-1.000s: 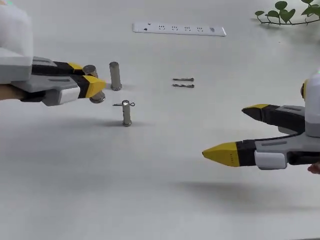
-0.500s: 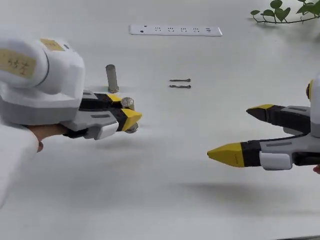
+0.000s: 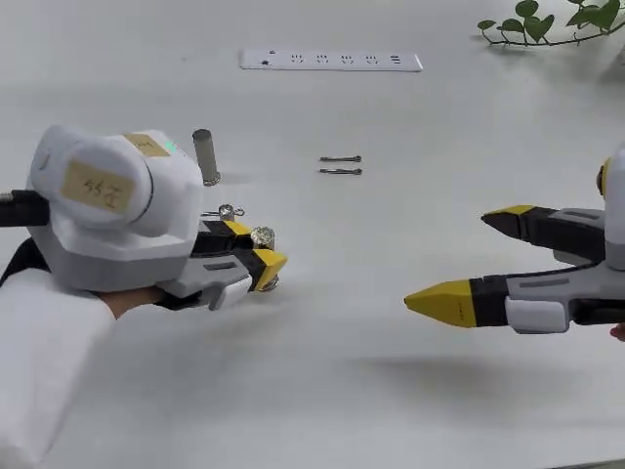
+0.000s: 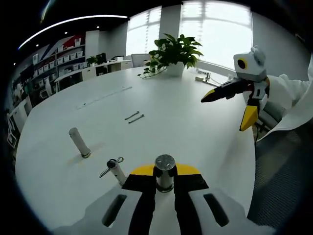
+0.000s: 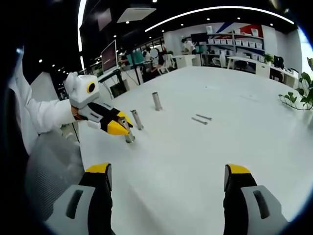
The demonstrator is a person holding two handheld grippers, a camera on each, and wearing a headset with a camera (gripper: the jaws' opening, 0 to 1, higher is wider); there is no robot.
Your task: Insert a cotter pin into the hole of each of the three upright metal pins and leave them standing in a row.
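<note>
My left gripper (image 3: 266,262) is shut on a bare upright metal pin (image 3: 262,237), held low at the table's left. In the left gripper view this pin (image 4: 165,171) stands between the jaws. Just behind it stands a pin with a cotter pin through it (image 3: 227,212) (image 4: 116,169). A third bare pin (image 3: 203,156) (image 4: 79,143) stands farther back. Two loose cotter pins (image 3: 340,165) (image 4: 133,117) lie side by side mid-table. My right gripper (image 3: 447,259) (image 5: 168,176) hovers open and empty at the right, well apart from the pins.
A white power strip (image 3: 332,61) lies along the far edge. Plant leaves (image 3: 547,24) reach in at the back right. A white sleeve (image 3: 49,371) covers the near left. Bare tabletop (image 3: 342,371) spreads across the front.
My left gripper has carried its pin from the back left toward the front, to just before the cotter-pinned pin. The right gripper has held still. The head camera drifted slightly.
</note>
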